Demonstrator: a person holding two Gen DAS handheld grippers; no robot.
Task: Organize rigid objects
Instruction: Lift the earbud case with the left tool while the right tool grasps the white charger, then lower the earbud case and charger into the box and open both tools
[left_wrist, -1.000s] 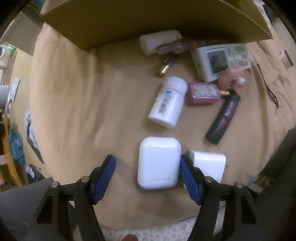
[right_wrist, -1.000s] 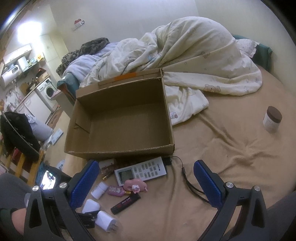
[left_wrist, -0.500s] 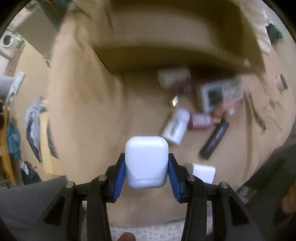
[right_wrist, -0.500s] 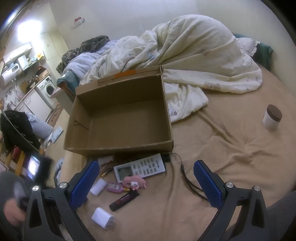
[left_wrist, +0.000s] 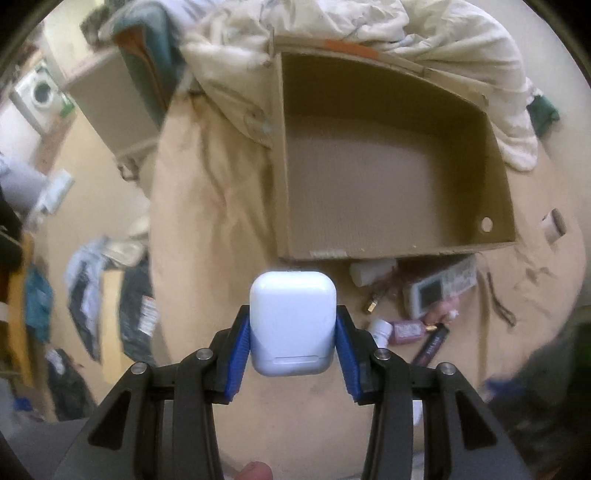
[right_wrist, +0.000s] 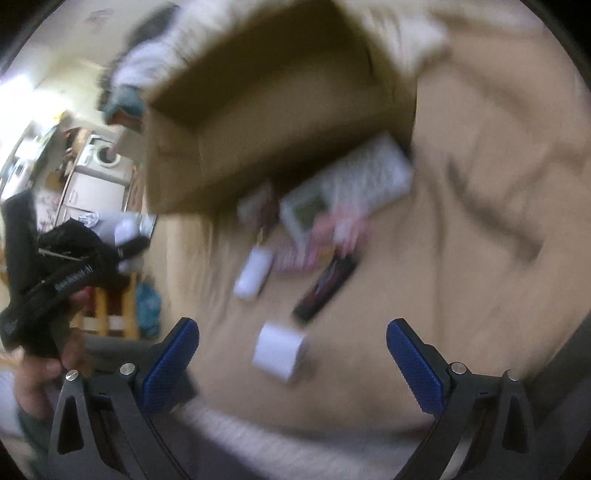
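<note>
Lifted off the bedsheet since a second ago, the white case (left_wrist: 293, 322) now rides clamped between the blue pads (left_wrist: 239, 354) of the left gripper (left_wrist: 293, 356), carried up and toward the box (left_wrist: 388, 184), whose floor comes fully into the left view where before only its front wall showed. The pads press the case's two long sides and its lid end points forward, a hold that should let it slide out cleanly once the jaws part over the box. The case hangs just short of the box's near wall, not yet over the opening. The box looks bare inside, so this is probably the first item to go in.

The right gripper (right_wrist: 291, 363) has swung down over the pile; its view is smeared by motion. Its jaws stand wide apart and hold nothing, with the white plug (right_wrist: 279, 350) lying between them on the sheet, likely the next pick. Beyond it lie the black tube (right_wrist: 325, 290), the white bottle (right_wrist: 253, 273) and the remote (right_wrist: 347, 184), all close together against the front of the box; finer detail is lost in the blur.

Everything rests on a tan bedsheet (left_wrist: 207, 221), soft and creased, so small things may tip or sink when nudged. A rumpled duvet (left_wrist: 369, 22) lies behind the box. Off the bed's edge the room is cluttered: a washing machine (left_wrist: 38, 92) and clothes (left_wrist: 85, 266) on the floor.
</note>
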